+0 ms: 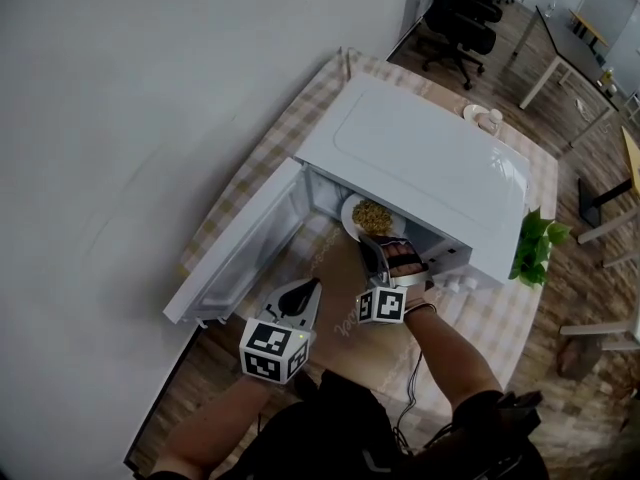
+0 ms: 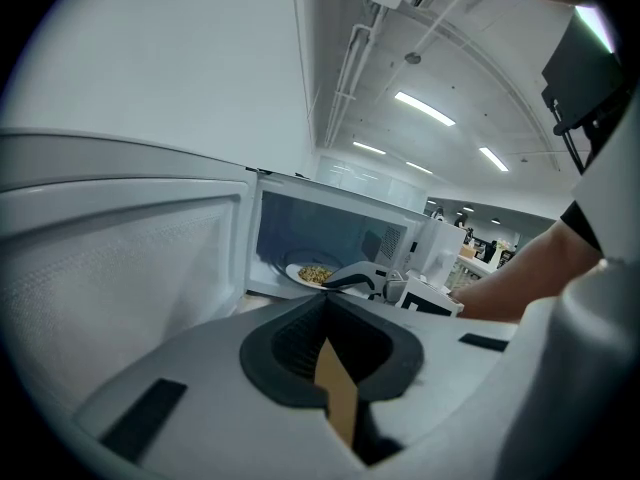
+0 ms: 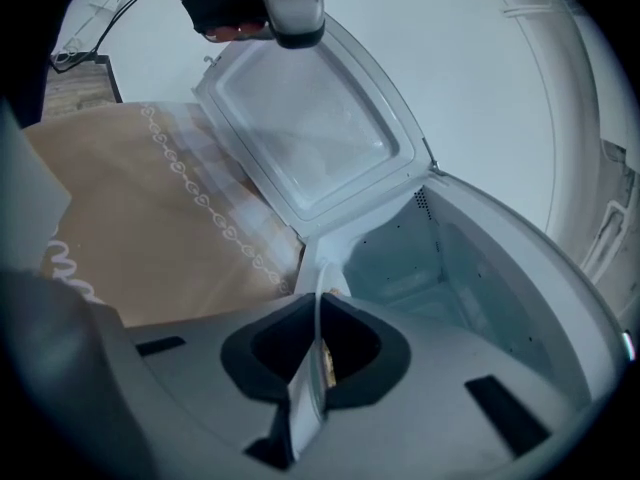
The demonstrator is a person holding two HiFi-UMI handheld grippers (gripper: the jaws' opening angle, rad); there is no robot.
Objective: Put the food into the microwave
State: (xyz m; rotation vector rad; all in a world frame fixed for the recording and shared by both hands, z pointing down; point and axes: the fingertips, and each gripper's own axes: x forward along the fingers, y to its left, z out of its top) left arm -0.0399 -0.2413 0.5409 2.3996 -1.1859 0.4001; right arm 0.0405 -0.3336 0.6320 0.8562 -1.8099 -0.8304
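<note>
**Item:** plate (image 1: pixel 348 218), white and shallow, bearing a heap of yellowish food (image 1: pixel 372 214).

**Location:** at the mouth of the microwave (image 1: pixel 420 158), partly in under its top. By judgement, not yet seated on the floor inside.

**Handling:** probably stiff, fairly light, breakable, and smooth at the rim. Food loose and liable to slide if tipped. Best taken at the near rim and kept level.

**Right gripper** (image 1: pixel 374 242): in front of the microwave's opening, jaws closed on the plate's near rim.

**Left gripper** (image 1: pixel 310 288): in front of the microwave beside its open door (image 1: pixel 240 258). Jaws together with nothing between them, apart from the plate.

**Right gripper view only:**
- plate rim edge-on between the jaws
- bare cavity (image 3: pixel 450 268) of the microwave beyond
- inner face of the door

**Left gripper view only:** plate and food side-on at the microwave's threshold.

**Head view only:**
- checked cloth (image 1: pixel 260 168) under the microwave
- brown mat (image 1: pixel 340 268) in front of it
- potted plant (image 1: pixel 535 243) by its far end from the door
</note>
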